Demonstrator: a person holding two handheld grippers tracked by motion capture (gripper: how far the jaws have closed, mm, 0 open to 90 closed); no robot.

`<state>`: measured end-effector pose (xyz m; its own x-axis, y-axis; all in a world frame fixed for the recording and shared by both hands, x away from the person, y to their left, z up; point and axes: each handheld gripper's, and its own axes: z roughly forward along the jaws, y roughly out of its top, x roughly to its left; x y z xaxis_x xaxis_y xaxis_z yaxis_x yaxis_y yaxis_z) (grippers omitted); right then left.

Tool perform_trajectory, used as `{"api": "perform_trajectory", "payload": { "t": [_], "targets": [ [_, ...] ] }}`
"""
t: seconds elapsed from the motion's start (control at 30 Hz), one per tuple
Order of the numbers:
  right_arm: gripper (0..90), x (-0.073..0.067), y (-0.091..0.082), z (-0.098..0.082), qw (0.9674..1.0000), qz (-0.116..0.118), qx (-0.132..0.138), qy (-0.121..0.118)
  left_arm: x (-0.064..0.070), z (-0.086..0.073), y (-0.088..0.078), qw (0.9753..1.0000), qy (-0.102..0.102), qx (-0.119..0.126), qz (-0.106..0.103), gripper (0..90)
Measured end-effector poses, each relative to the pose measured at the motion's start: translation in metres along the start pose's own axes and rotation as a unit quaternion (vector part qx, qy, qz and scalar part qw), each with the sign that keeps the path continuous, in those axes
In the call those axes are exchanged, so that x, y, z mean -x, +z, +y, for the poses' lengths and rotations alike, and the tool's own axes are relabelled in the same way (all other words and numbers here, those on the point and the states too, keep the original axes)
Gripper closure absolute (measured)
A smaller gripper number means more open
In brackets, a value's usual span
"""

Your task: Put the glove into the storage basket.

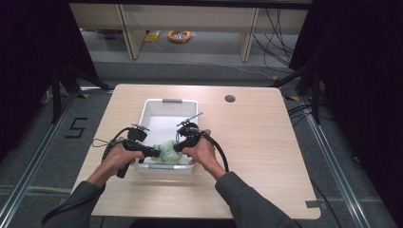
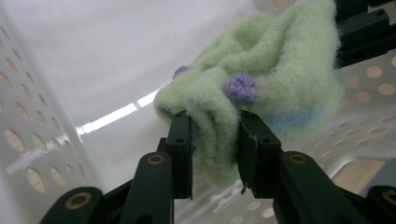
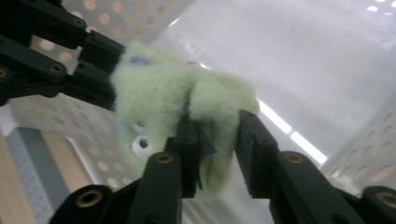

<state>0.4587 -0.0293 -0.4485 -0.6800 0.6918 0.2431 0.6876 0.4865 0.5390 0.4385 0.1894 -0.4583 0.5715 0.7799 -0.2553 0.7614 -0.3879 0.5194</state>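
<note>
Here both grippers work on one soft thing: a pale green fuzzy plush toy [image 1: 167, 152] with purple knobs and a googly eye, held just above the floor of a white perforated plastic basket [image 1: 151, 110], at the basket's end nearest the person. The basket sits on the wooden worktop [image 1: 266, 142], a little left of its middle and close to its near edge.

The left gripper [image 2: 215, 140] has its jaws partly apart, with a fold of the toy's green fleece pinched between them; in the left gripper view the pads press on the fabric from both sides. The right gripper [image 3: 217, 140] likewise has a flap of the fleece between its jaws, though the gap there looks slightly looser on one side, so its hold seems lighter. In the high view the two grippers [image 1: 153, 151] [image 1: 179, 146] meet over the toy from left and right.

The step in hand looks like setting the toy into the basket and letting go. To do it well, I would lower it until it rests on the basket floor, then ease both pairs of jaws apart together, so neither drags the fleece sideways or lifts it on withdrawal. The fabric clings, so pull straight back.

Apart from the toy, the basket holds nothing I can see.
</note>
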Motion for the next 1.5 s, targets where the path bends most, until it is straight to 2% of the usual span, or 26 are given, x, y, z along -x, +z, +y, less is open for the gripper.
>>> {"api": "perform_trajectory", "payload": {
  "t": [0.03, 0.07, 0.1, 0.13, 0.23, 0.3, 0.4, 0.47, 0.57, 0.6, 0.7, 0.73, 0.77, 0.83, 1.0, 1.1, 1.13, 1.17, 1.2, 1.23, 1.27, 1.33, 1.37, 1.43, 1.47, 1.5],
  "targets": [
    [66.3, 0.000, 0.000, 0.000, 1.0000, 0.000, 0.000, 0.000, 0.000, 0.000, 0.000, 1.0000, 0.000, 0.000, 0.000, 65.9],
    [58.6, -0.001, -0.001, 0.001, 0.9999, -0.007, -0.007, 0.001, -0.001, 0.000, -0.001, 1.0000, -0.002, -0.001, 0.006, 64.8],
    [58.6, -0.001, -0.001, 0.001, 0.9999, -0.007, -0.007, 0.001, -0.001, 0.000, -0.001, 1.0000, -0.002, -0.001, 0.006, 62.7],
    [56.1, 0.001, -0.002, 0.003, 0.9996, -0.022, -0.009, -0.017, -0.001, 0.000, -0.002, 0.9998, -0.013, 0.011, 0.006, 61.1],
    [53.1, -0.001, -0.007, 0.003, 0.9995, -0.026, -0.006, -0.017, -0.001, 0.001, -0.005, 0.9996, -0.020, 0.019, 0.010, 57.1],
    [51.7, -0.001, -0.008, 0.003, 0.9995, -0.026, -0.008, -0.015, -0.002, 0.002, -0.007, 0.9996, -0.012, 0.019, 0.016, 56.5],
    [49.3, 0.000, -0.013, 0.005, 0.9989, -0.039, -0.002, -0.027, -0.001, 0.004, -0.011, 0.9992, -0.017, 0.030, 0.018, 55.2],
    [49.3, -0.001, -0.017, 0.005, 0.9991, -0.035, -0.001, -0.022, 0.000, 0.005, -0.013, 0.9989, -0.018, 0.039, 0.017, 55.2],
    [48.1, -0.001, -0.021, 0.005, 0.9989, -0.034, 0.004, -0.030, 0.001, 0.006, -0.015, 0.9987, -0.015, 0.045, 0.015, 53.6],
    [47.1, -0.002, -0.026, 0.004, 0.9993, -0.033, 0.006, -0.019, 0.003, 0.008, -0.019, 0.9983, -0.019, 0.054, 0.012, 52.8],
    [46.6, -0.002, -0.034, 0.003, 0.9992, -0.034, 0.010, -0.019, 0.006, 0.008, -0.022, 0.9979, -0.021, 0.062, 0.007, 47.7],
    [44.9, -0.002, -0.040, 0.001, 0.9988, -0.030, 0.025, -0.030, 0.010, 0.009, -0.024, 0.9975, -0.022, 0.067, -0.003, 45.8],
    [44.9, -0.002, -0.040, 0.001, 0.9988, -0.030, 0.025, -0.030, 0.010, 0.009, -0.024, 0.9975, -0.022, 0.067, -0.003, 43.9],
    [42.9, 0.000, -0.050, -0.003, 0.9977, -0.018, 0.044, -0.048, 0.015, 0.009, -0.026, 0.9971, -0.022, 0.073, -0.005, 40.7],
    [39.5, 0.002, -0.061, -0.010, 0.9980, -0.013, 0.049, -0.038, 0.025, 0.007, -0.026, 0.9963, -0.021, 0.083, -0.007, 37.6],
    [37.8, 0.007, -0.070, -0.016, 0.9965, 0.000, 0.070, -0.046, 0.031, 0.005, -0.029, 0.9948, -0.022, 0.099, -0.012, 34.0],
    [37.2, 0.009, -0.073, -0.018, 0.9969, -0.014, 0.067, -0.039, 0.032, 0.005, -0.030, 0.9942, -0.022, 0.104, -0.014, 33.7],
    [36.8, 0.010, -0.075, -0.020, 0.9964, -0.022, 0.075, -0.032, 0.032, 0.005, -0.030, 0.9942, -0.022, 0.104, -0.014, 33.2],
    [36.7, 0.010, -0.079, -0.021, 0.9969, -0.013, 0.072, -0.028, 0.036, 0.003, -0.031, 0.9934, -0.026, 0.111, -0.014, 32.5],
    [36.5, 0.014, -0.080, -0.023, 0.9952, -0.004, 0.087, -0.044, 0.036, 0.003, -0.031, 0.9934, -0.026, 0.111, -0.014, 32.0],
    [36.4, 0.016, -0.082, -0.024, 0.9948, -0.010, 0.091, -0.045, 0.037, 0.002, -0.032, 0.9940, -0.018, 0.107, -0.016, 31.3],
    [36.4, 0.017, -0.084, -0.026, 0.9945, -0.006, 0.095, -0.043, 0.039, 0.000, -0.033, 0.9931, -0.024, 0.112, -0.024, 30.4],
    [36.2, 0.019, -0.087, -0.028, 0.9954, -0.009, 0.088, -0.036, 0.041, -0.001, -0.033, 0.9928, -0.026, 0.114, -0.029, 29.6],
    [35.8, 0.024, -0.092, -0.033, 0.9935, -0.013, 0.108, -0.036, 0.045, -0.003, -0.032, 0.9922, -0.026, 0.118, -0.030, 28.1],
    [35.5, 0.025, -0.094, -0.035, 0.9943, -0.010, 0.102, -0.029, 0.048, -0.004, -0.031, 0.9905, -0.034, 0.130, -0.032, 27.6],
    [35.5, 0.025, -0.094, -0.035, 0.9943, -0.010, 0.102, -0.029, 0.048, -0.004, -0.031, 0.9905, -0.034, 0.130, -0.032, 26.6]
  ]
}}
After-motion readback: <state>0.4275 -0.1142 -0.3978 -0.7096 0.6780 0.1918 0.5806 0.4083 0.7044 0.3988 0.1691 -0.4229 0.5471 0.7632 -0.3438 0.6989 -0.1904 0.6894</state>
